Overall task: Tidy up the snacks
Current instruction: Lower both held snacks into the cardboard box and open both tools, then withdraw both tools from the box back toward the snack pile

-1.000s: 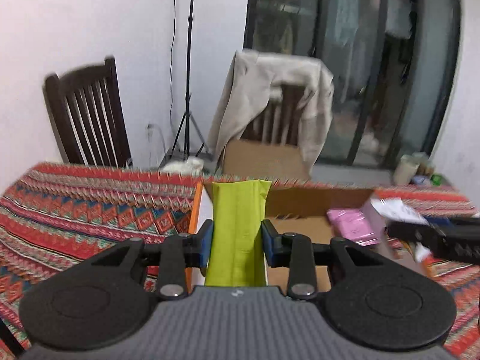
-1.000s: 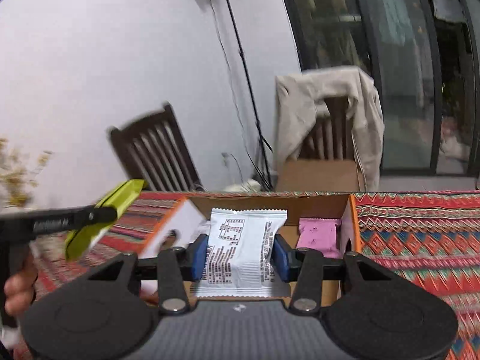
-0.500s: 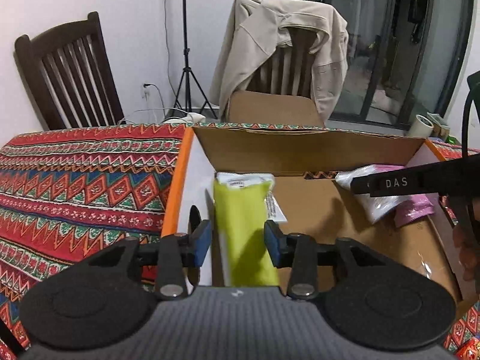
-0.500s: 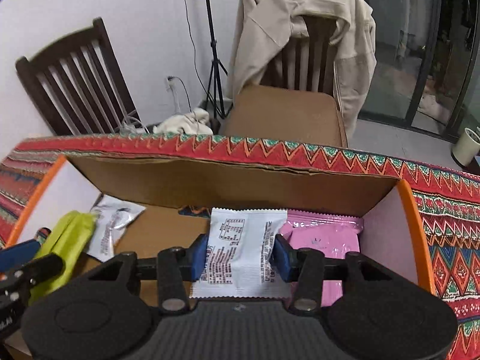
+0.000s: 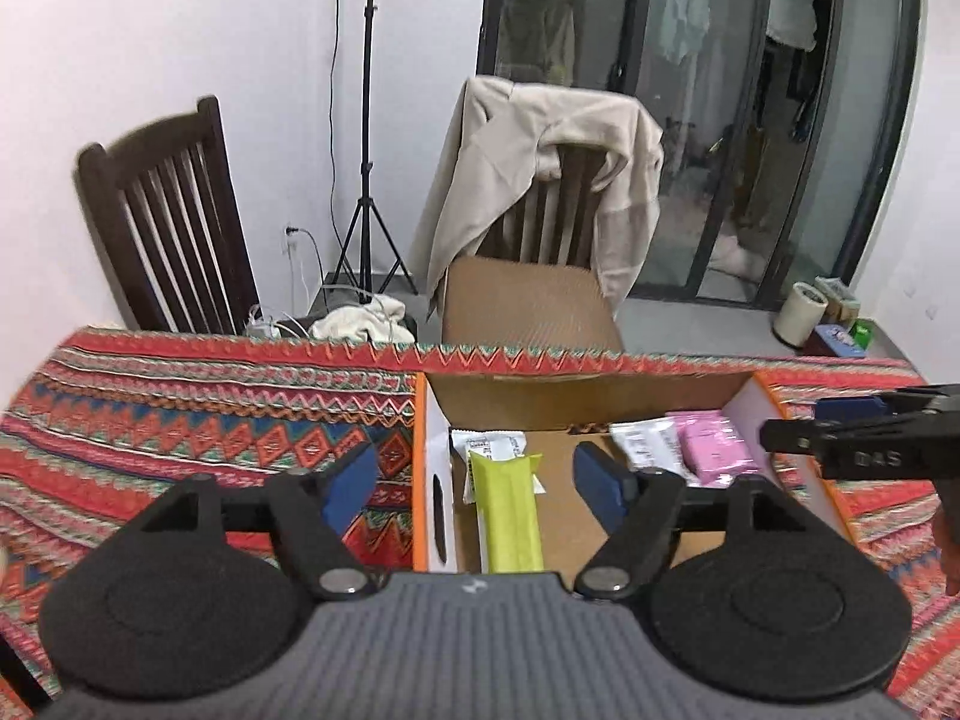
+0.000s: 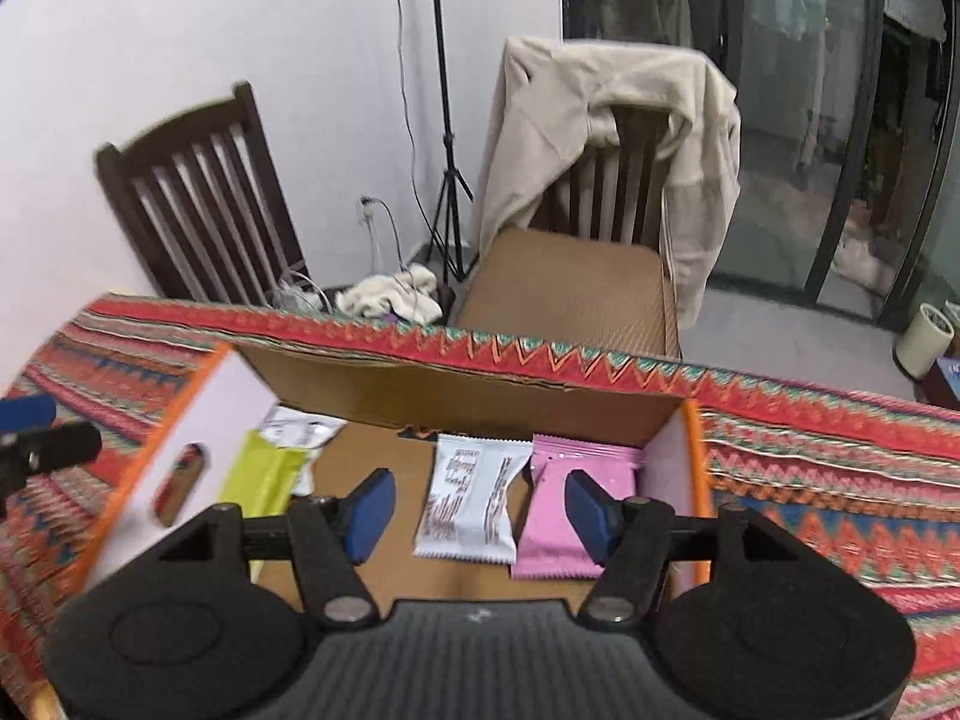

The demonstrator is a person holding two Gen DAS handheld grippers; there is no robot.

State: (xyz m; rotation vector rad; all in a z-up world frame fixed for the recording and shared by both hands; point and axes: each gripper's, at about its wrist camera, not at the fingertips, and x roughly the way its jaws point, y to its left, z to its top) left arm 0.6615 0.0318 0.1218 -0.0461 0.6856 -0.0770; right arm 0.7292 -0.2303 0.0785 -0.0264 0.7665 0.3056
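An open cardboard box (image 5: 588,399) (image 6: 456,387) with orange-edged white end walls sits on the patterned cloth. A lime-green snack packet (image 5: 507,516) (image 6: 264,477) lies on its floor at the left, over a white packet (image 5: 489,444). My left gripper (image 5: 474,489) hangs above the green packet with its jaws opening, touching nothing. A white printed packet (image 6: 471,504) and a pink packet (image 6: 579,495) lie side by side at the right. My right gripper (image 6: 480,510) is over them, its jaws opening, pads clear of both packets. It also juts in from the right (image 5: 840,426).
The red zigzag tablecloth (image 5: 198,414) (image 6: 828,480) covers the table around the box. Behind the table stand a dark wooden chair (image 5: 168,228), a chair draped with a beige jacket (image 5: 540,180), a black tripod (image 5: 366,180) and glass doors (image 5: 750,108).
Both grippers lowered their packets into the box, let go and drew back. The green packet now lies at the box's left, the white printed one beside the pink packet.
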